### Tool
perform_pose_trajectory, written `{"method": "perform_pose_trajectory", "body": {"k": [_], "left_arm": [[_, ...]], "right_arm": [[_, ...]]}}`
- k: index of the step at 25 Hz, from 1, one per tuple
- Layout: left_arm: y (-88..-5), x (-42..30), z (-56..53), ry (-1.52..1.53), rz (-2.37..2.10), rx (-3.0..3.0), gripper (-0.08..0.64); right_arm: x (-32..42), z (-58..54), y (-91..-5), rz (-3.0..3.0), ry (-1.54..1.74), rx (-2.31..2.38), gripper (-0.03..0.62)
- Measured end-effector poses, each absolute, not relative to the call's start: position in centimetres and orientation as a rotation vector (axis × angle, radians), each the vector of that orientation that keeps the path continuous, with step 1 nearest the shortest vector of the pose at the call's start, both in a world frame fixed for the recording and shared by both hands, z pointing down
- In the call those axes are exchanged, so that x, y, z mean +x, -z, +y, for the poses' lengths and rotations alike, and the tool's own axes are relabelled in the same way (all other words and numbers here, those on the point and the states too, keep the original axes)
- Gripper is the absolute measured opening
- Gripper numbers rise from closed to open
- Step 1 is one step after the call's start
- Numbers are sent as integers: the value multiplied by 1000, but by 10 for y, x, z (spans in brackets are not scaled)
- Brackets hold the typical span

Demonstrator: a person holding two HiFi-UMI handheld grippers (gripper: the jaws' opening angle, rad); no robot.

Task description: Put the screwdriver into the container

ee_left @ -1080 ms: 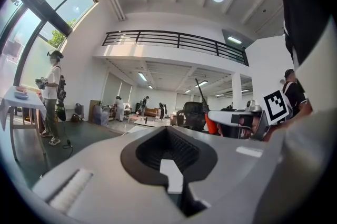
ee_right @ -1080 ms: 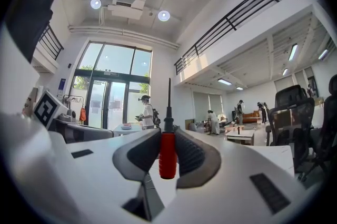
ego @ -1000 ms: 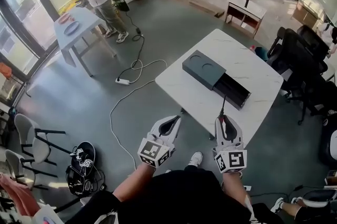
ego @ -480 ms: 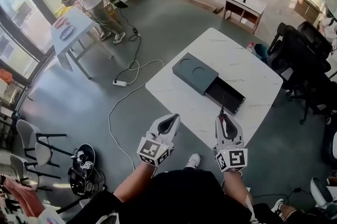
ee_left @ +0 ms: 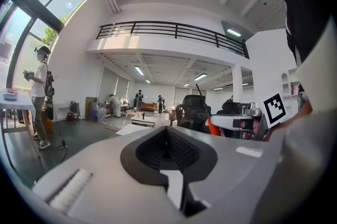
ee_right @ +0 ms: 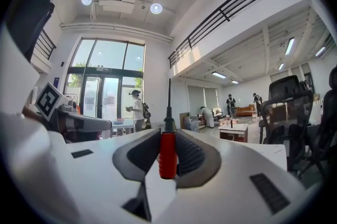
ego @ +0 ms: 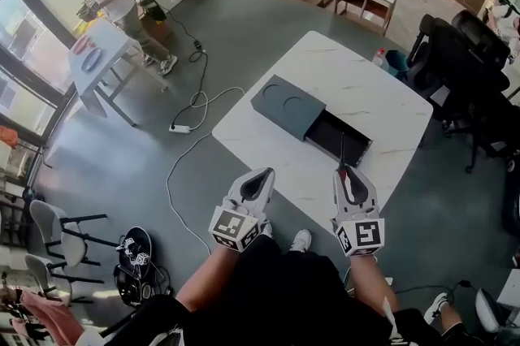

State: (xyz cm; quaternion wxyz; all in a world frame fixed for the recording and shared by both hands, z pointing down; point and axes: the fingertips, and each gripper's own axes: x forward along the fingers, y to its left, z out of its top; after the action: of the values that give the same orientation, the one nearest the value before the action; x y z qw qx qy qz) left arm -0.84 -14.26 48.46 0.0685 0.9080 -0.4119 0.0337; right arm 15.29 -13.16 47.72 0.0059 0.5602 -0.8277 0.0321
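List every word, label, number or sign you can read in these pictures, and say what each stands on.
None can be read.
The left gripper and right gripper carry only black-and-white square markers, patterns without letters or digits.
The screwdriver and grey container show no print.

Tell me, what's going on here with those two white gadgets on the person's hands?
A person is working with a hand-held gripper in each hand. The right gripper is clamped on a red-handled screwdriver, whose shaft points out ahead. The left gripper has its jaws together and holds nothing. Ahead, on the white table, lies a dark container with its drawer slid open. The screwdriver is above the table's near edge and is not yet in the container.
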Motion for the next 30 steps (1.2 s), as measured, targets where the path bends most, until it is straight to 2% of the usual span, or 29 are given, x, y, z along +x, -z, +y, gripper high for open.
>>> {"method": "perform_pose_trajectory", "body": {"k": [17,30], "left_arm": [[-489,25,-225,-94,-958,2833,8],[-507,32,-259,-109,-791,2824,8]], "right_arm": [[169,-182,-520,-2266,-63,1735,87],[186,-223,-596,-1873,-22,1441,87]]}}
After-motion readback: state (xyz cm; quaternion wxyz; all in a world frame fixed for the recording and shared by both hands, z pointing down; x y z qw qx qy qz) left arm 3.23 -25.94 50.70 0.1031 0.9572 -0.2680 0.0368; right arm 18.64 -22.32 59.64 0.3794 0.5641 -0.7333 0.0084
